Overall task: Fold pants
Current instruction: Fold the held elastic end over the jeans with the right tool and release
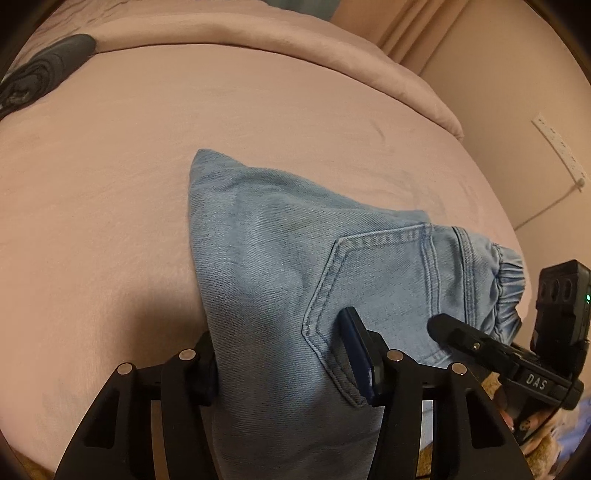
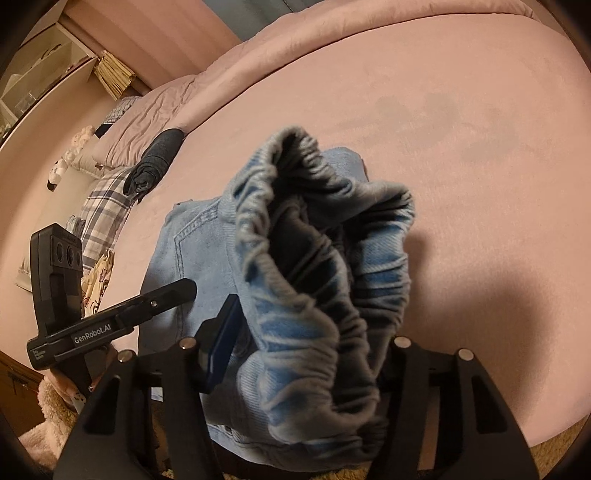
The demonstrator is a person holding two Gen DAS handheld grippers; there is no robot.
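Note:
Light blue denim pants point(image 1: 280, 258) lie bunched on a pink bed point(image 1: 147, 147), back pocket point(image 1: 384, 280) facing up. My left gripper point(image 1: 284, 362) is shut on them, with denim filling the gap between its black finger and its blue pad point(image 1: 356, 350). The right gripper's finger point(image 1: 461, 332) rests on the pants near the elastic waistband point(image 1: 506, 291). In the right wrist view the gathered waistband point(image 2: 317, 236) stands up in a loop, and my right gripper point(image 2: 306, 354) is shut on it. Its right finger is hidden behind the fabric. The left gripper point(image 2: 166, 295) lies across the pocket area.
A dark rolled garment point(image 2: 159, 158) lies on the bed's far side, with plaid cloth point(image 2: 103, 210) and soft toys point(image 2: 70, 155) beyond. A folded pink duvet point(image 1: 258, 33) runs along the back. A power strip point(image 1: 557, 147) hangs on the wall past the bed edge.

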